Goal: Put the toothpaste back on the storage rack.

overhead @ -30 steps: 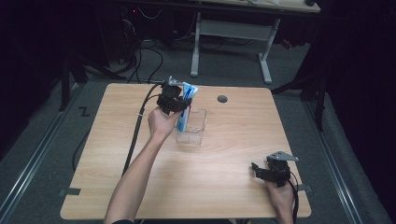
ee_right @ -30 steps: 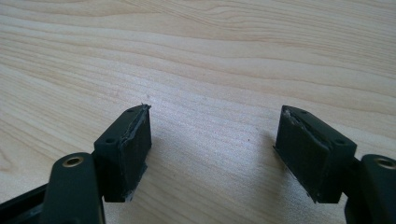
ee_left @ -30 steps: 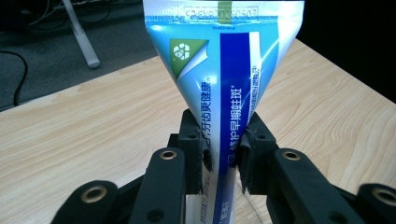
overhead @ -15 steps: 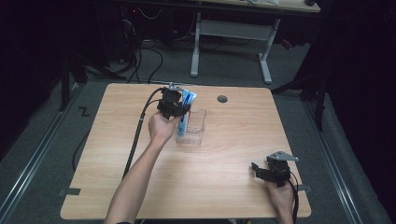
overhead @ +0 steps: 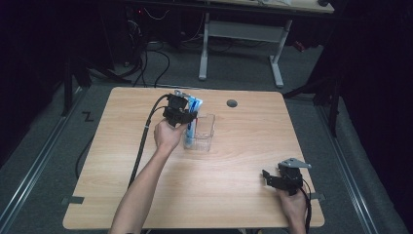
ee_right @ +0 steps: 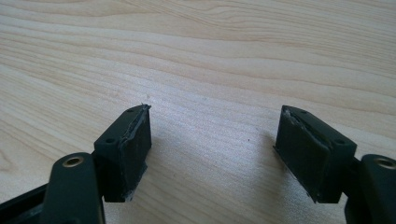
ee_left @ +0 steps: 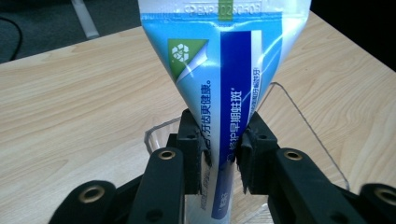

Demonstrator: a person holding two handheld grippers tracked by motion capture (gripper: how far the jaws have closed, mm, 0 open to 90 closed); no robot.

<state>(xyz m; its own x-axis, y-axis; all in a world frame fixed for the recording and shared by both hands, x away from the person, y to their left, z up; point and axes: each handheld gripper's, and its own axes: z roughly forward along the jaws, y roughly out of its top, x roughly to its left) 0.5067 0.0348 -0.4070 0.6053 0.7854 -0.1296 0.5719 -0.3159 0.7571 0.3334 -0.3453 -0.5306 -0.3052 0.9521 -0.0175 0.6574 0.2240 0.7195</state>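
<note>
- The jaws of the left gripper [ee_left: 219, 154] are clamped on a tube [ee_left: 224, 88] of toothpaste, one pad on each flat side, gripping it low on its body.
- The jaws of the right gripper [ee_right: 212, 149] stand wide apart with only bare wood between them.
- The tube is white and blue, with a green corner patch bearing a recycling mark and printed Chinese text; its flat crimped end is up and its narrower part points down.
- In the high view the tube [overhead: 193, 113] stands nearly upright, its lower part inside the box [overhead: 204, 132].
- The box is a clear plastic container, open at the top, with thin see-through walls; in the left gripper view its rim [ee_left: 299, 116] curves round behind and to the right of the tube.
- Nothing else can be made out in the box besides the tube's lower end.
- The box sits on the far half of the table [overhead: 234, 185], a little left of centre, just right of the left hand [overhead: 168, 136].
- The left gripper [overhead: 179, 113] is at the box's left far corner, its cable trailing toward the near left.
- The right gripper [overhead: 281, 179] sits low over the near right part of the table, well apart from the box.
- A small dark round grommet [overhead: 232, 103] lies in the far part of the tabletop, right of the box.
</note>
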